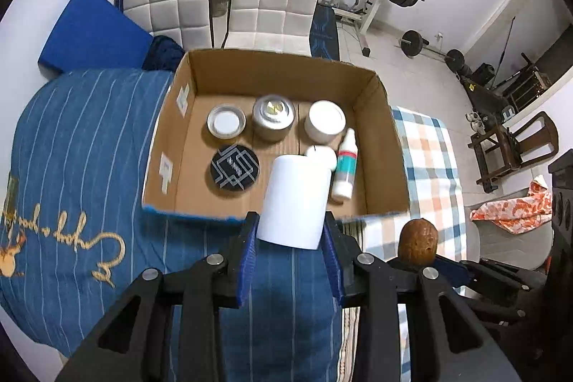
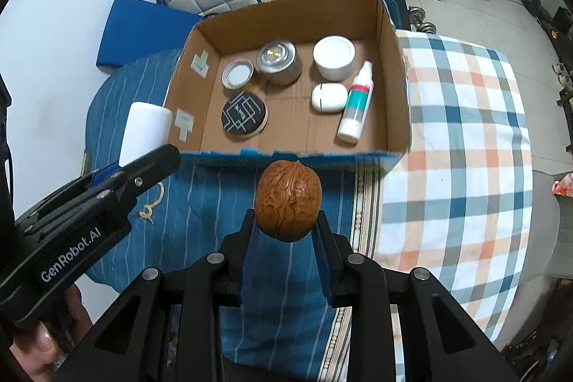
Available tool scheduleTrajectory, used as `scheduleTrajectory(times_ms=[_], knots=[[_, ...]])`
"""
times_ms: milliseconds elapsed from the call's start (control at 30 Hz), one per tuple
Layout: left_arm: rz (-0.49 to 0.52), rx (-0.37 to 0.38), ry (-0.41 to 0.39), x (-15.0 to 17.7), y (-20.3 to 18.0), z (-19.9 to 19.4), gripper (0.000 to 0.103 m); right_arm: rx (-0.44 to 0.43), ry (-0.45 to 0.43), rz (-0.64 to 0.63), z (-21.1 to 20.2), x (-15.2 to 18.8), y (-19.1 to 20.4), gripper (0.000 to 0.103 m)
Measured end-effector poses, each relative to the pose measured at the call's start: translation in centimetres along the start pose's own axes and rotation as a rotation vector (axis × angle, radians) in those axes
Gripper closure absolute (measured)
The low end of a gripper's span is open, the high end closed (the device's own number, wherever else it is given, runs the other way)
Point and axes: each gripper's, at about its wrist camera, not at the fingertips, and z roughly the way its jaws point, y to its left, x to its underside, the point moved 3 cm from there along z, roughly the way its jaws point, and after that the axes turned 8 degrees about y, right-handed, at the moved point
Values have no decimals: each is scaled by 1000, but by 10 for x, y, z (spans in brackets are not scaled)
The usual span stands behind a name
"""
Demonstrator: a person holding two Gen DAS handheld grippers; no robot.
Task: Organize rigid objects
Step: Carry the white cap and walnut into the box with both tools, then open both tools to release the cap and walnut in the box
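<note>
Walnut [image 2: 288, 201] clamped in right tool [image 2: 286, 231] — white cylinder [image 1: 295, 201] in left tool [image 1: 292, 238].

We see a bed [image 2: 465, 131] with a checked sheet; on it lie a blue striped blanket [image 2: 215, 196] at left and a cardboard box [image 2: 394, 88] on the far side.

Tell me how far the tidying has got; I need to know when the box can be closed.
Done: six items already lie in the box, among them a spray bottle and a black disc. In hand: the left gripper grips a white cylinder, the right gripper a walnut, both short of the box. Left: placing those two; nothing else loose shows on the bed.
</note>
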Motion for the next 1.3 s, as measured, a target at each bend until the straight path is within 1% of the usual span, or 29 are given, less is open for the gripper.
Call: scheduleTrajectory(times_ms=[100,200,300,400,500,667,867,967,1100,1200,1233,1300], knots=[[1,-3,6,-16,2,8,72,-11,-6,11,3,-18,-5,71],[-23,27,57,-37,11,27,72,-10,-2,19,10,-42,-9,71],[-48,34,107,-59,21,52,72,-5,26,20,31,-69,-11,71],[-74,47,176,-77,32,86,72,-4,92,28,67,-92,-15,71],[-95,66,250,-94,40,120,72,2,151,39,102,-107,-21,71],[-99,71,323,-111,43,160,72,5,232,68,150,-124,-33,71],[-102,51,352,-121,48,183,72,-9,289,92,175,-137,-39,71],[-98,48,364,-120,48,187,72,6,300,89,181,-141,-40,71],[-65,7,363,-120,44,190,71,12,344,89,194,-141,-43,71],[-30,-54,358,-118,41,190,71,24,363,91,201,-139,-44,71],[-17,-89,353,-117,40,188,67,30,366,96,202,-139,-44,71],[1,-114,348,-115,37,187,59,42,369,99,205,-138,-42,70]])
